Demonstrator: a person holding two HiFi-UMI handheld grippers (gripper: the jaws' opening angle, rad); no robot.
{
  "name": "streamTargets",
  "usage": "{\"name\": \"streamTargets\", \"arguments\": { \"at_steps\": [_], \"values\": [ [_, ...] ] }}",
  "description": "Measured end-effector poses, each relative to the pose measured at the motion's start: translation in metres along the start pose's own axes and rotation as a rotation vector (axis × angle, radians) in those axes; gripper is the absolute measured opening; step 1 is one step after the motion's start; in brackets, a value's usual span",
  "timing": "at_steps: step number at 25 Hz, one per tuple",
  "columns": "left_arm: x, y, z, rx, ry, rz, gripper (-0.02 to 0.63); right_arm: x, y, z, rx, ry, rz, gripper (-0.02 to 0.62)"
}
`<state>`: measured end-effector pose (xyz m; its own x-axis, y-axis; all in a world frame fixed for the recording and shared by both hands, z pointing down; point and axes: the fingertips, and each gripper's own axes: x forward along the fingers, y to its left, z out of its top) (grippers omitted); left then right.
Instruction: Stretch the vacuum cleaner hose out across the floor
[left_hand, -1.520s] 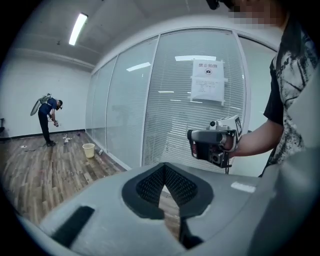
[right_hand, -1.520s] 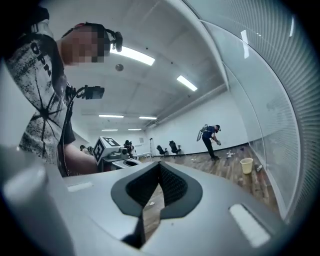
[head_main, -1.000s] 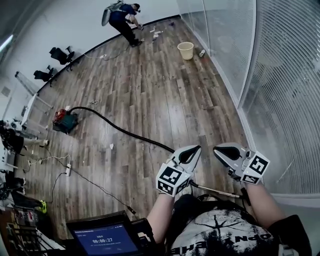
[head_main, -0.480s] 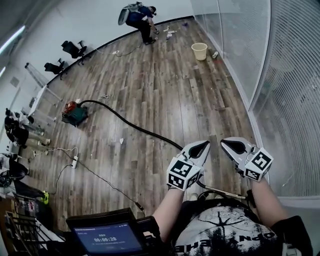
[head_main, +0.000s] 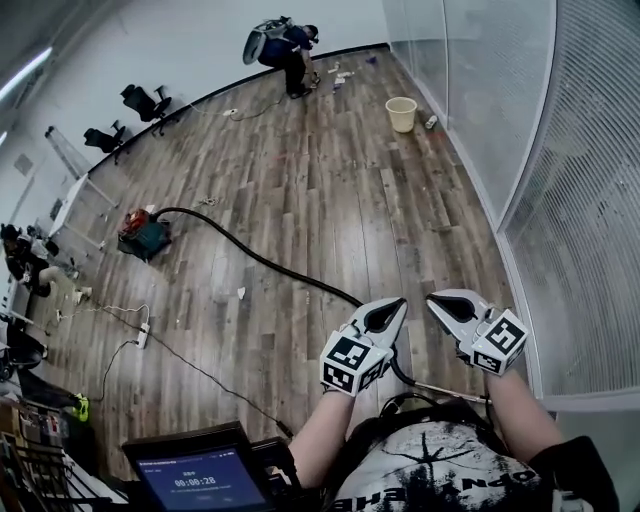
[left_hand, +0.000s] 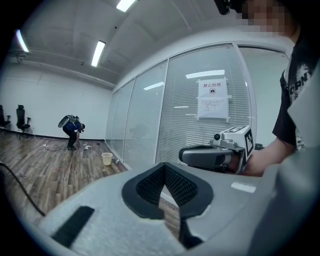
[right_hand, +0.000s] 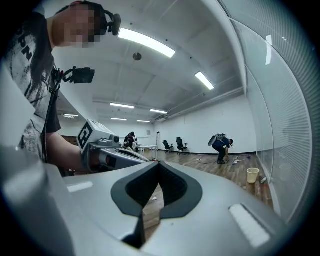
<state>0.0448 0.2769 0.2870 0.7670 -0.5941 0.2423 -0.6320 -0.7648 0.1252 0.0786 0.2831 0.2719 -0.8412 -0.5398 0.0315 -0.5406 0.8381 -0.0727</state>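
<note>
A red and teal vacuum cleaner (head_main: 143, 237) stands on the wood floor at the left. Its black hose (head_main: 270, 265) curves from it across the planks toward me and passes under my left gripper (head_main: 393, 305). A thin metal wand (head_main: 440, 388) lies by my feet. My left gripper is held above the hose's near end, shut, with nothing between its pads. My right gripper (head_main: 434, 299) hangs beside it, also shut and empty. The left gripper view shows its own closed tips (left_hand: 164, 168) and the right gripper (left_hand: 210, 156). The right gripper view shows its closed tips (right_hand: 159, 165).
A glass wall with blinds (head_main: 560, 200) runs along the right. A yellow bucket (head_main: 401, 113) stands beside it, far off. A person (head_main: 285, 45) bends over at the far end. Office chairs (head_main: 140, 100), a power strip with cable (head_main: 140, 340) and a screen (head_main: 200, 480) are on the left.
Both grippers, shut throughout, have travelled side by side over the floor with me. The head view swung, so the vacuum cleaner and hose sit slightly differently in the picture.
</note>
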Motion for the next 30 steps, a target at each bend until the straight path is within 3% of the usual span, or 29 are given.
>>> {"name": "streamTargets", "arguments": {
  "at_steps": [14,30],
  "values": [
    [-0.02,0.012,-0.006,0.001,-0.021,-0.055,0.0,0.019,0.012,-0.001,-0.022,0.044,-0.064,0.006],
    [-0.034,0.028,-0.011,-0.003,-0.042,-0.024,0.0,0.032,0.023,-0.005,-0.026,0.026,-0.071,0.006]
  ]
}}
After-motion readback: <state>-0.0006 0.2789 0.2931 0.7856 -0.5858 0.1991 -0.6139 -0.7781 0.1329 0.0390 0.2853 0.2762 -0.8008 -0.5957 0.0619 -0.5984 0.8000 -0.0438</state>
